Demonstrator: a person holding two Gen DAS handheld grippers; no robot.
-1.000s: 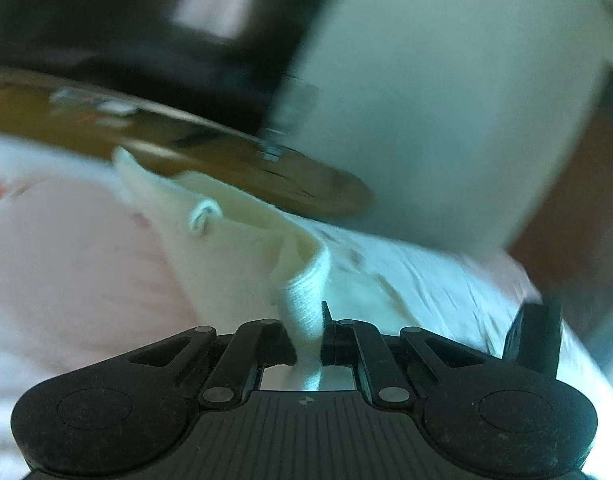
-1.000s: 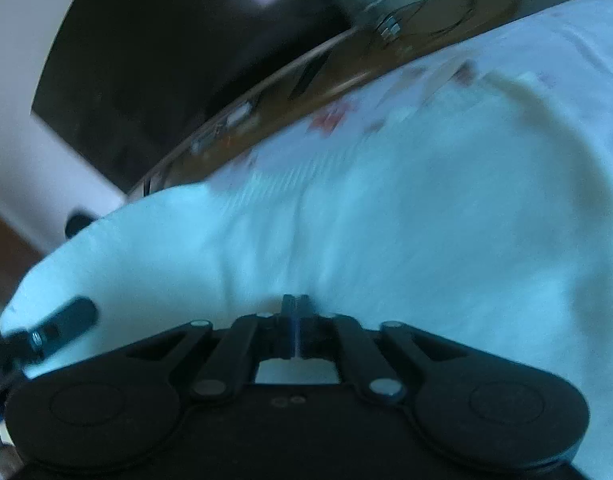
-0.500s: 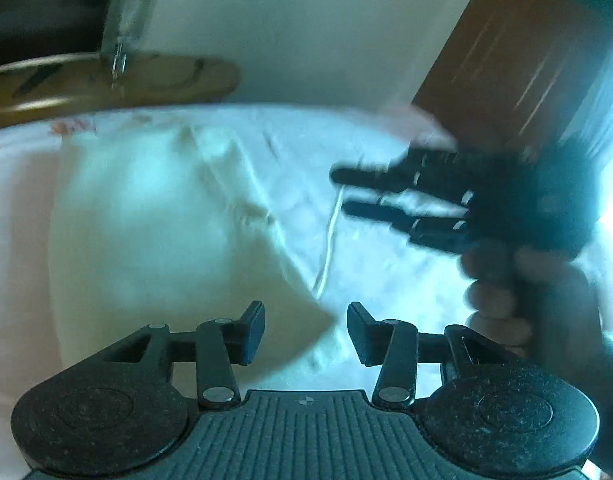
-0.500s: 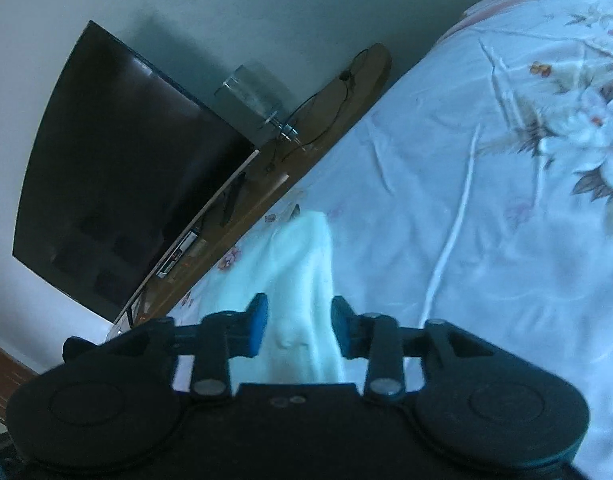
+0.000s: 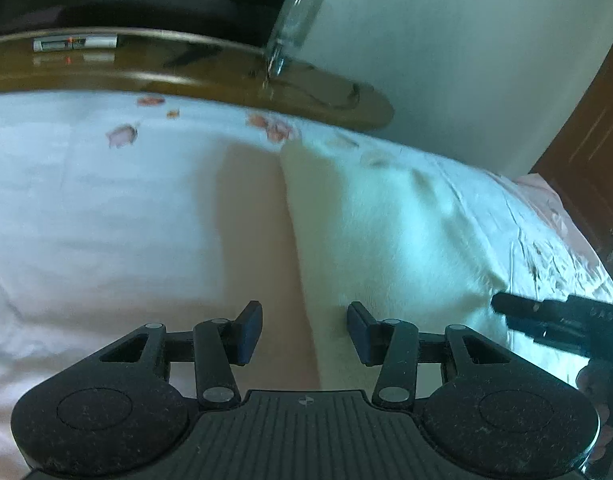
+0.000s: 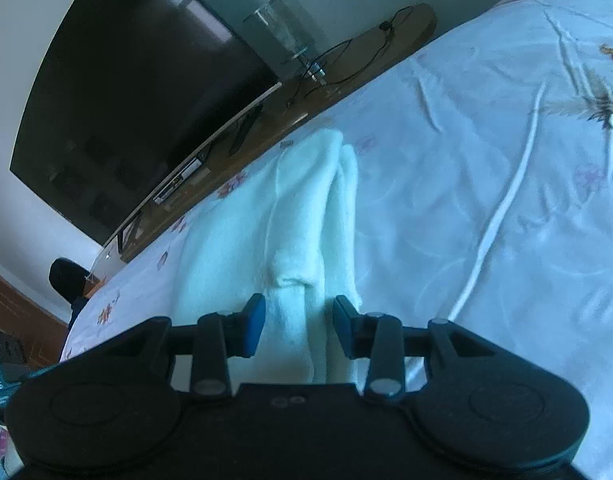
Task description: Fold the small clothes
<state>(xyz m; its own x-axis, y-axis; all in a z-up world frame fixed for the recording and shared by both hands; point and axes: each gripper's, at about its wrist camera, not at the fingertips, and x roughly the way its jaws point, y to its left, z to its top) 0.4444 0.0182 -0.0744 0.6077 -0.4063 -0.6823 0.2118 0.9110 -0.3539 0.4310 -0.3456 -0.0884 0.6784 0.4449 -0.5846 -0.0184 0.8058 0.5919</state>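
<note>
A: Holding anything, either gripper?
B: No. Your left gripper (image 5: 304, 332) and right gripper (image 6: 298, 330) gape, having just opened; the white garment (image 6: 306, 216) lies on the bedsheet (image 6: 486, 160), near edge hidden.

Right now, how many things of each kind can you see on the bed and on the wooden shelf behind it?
White folded garment: 1
White cord on the bedsheet: 1
Clear glass lamp base: 1
Black cable on the shelf: 1
Set-top box: 1
Total: 5
</note>
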